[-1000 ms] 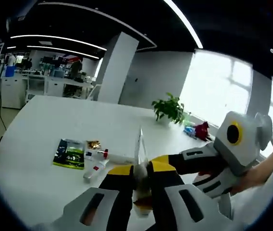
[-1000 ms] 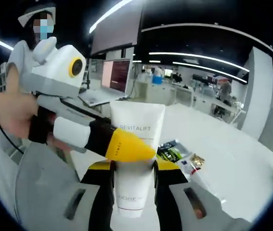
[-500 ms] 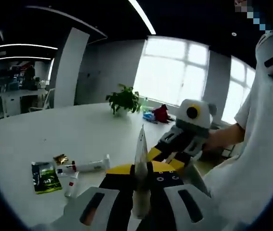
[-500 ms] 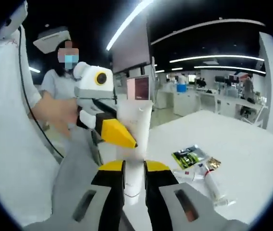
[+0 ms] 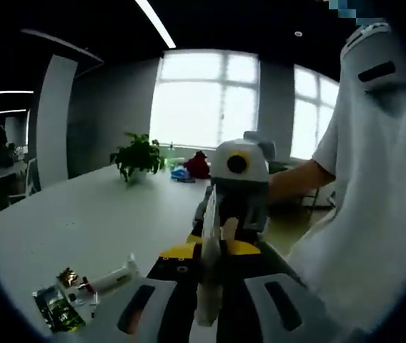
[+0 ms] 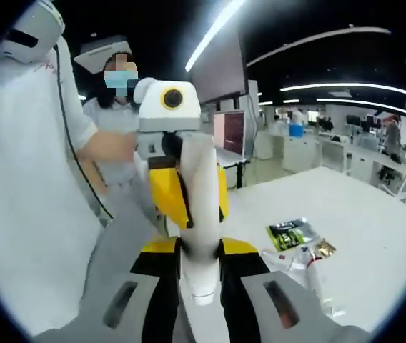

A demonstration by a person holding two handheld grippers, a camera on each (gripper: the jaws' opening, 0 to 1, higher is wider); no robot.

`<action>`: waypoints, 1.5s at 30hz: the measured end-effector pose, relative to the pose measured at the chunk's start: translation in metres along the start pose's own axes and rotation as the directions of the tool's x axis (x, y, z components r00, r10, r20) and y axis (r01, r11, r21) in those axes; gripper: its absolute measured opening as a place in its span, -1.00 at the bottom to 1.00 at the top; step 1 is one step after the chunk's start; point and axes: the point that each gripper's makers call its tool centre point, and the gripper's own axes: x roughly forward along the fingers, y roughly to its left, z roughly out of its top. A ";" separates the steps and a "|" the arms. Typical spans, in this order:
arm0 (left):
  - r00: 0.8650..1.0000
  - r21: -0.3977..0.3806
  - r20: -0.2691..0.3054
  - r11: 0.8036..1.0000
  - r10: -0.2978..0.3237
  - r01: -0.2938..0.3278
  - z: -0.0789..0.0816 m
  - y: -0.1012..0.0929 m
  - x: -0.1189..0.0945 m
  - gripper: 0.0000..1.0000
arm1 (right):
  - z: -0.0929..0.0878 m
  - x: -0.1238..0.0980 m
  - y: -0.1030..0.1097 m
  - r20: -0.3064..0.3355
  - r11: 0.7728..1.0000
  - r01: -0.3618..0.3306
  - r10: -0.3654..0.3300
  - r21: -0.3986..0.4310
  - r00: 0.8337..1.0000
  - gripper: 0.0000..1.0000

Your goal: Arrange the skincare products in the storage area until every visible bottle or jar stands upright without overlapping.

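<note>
Both grippers pinch one white tube (image 6: 201,214) held up in the air: right gripper (image 6: 199,251) jaws clamp its lower end, left gripper (image 5: 210,251) jaws clamp its flat edge. Small tubes (image 5: 106,280) and green sachet (image 5: 58,313) lie on white surface (image 5: 81,221).

white tube (image 6: 201,214) lower end hidden between tool jaws, green sachet (image 5: 58,312) print too blurred to read
</note>
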 end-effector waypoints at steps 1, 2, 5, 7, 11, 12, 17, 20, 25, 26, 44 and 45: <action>1.000 0.002 -0.018 1.000 -0.008 0.008 -0.004 -0.006 0.010 -0.80 | -0.008 0.000 -0.001 -0.025 1.000 0.000 0.000 -0.009 1.000 -0.64; 0.999 0.004 -0.032 1.000 -0.012 0.012 -0.009 -0.006 0.014 -0.80 | -0.011 0.000 -0.001 -0.034 1.000 -0.001 0.000 -0.010 0.999 -0.65; 0.998 0.006 -0.064 1.000 -0.021 0.021 -0.023 -0.006 0.028 -0.79 | -0.028 -0.001 -0.004 -0.070 1.000 -0.013 0.013 -0.003 0.997 -0.66; 0.997 -0.003 -0.081 1.000 -0.021 0.021 -0.032 -0.004 0.038 -0.79 | -0.040 -0.002 -0.009 -0.090 1.000 -0.017 0.018 0.010 0.996 -0.67; 0.995 -0.025 -0.100 0.999 -0.023 0.020 -0.043 0.005 0.049 -0.78 | -0.055 -0.002 -0.019 -0.106 0.999 -0.017 0.020 0.031 0.994 -0.67; 0.994 -0.034 -0.106 0.999 -0.025 0.022 -0.047 0.007 0.052 -0.78 | -0.060 -0.001 -0.021 -0.112 0.999 -0.019 0.022 0.034 0.993 -0.67; 0.991 -0.060 -0.126 0.998 -0.041 0.034 -0.060 0.020 0.064 -0.77 | -0.078 0.000 -0.035 -0.143 0.999 -0.020 0.026 0.046 0.989 -0.68; 0.988 -0.074 -0.143 0.997 -0.049 0.039 -0.068 0.030 0.073 -0.77 | -0.088 0.000 -0.043 -0.155 0.998 -0.016 0.024 0.054 0.988 -0.68; 0.984 -0.095 -0.167 0.994 -0.064 0.049 -0.080 0.045 0.091 -0.77 | -0.108 -0.003 -0.062 -0.183 0.998 0.000 0.011 0.060 0.983 -0.67; 0.983 -0.099 -0.169 0.994 -0.067 0.050 -0.082 0.047 0.093 -0.77 | -0.110 -0.004 -0.065 -0.187 0.998 0.002 0.009 0.059 0.982 -0.67; 0.990 -0.159 -0.132 0.987 -0.051 0.030 -0.091 0.097 0.115 -0.75 | -0.130 -0.007 -0.116 -0.244 0.999 0.004 0.005 0.037 0.970 -0.67; 0.990 -0.159 -0.129 0.987 -0.048 0.027 -0.090 0.100 0.115 -0.75 | -0.130 -0.007 -0.120 -0.245 0.999 0.005 0.003 0.033 0.970 -0.67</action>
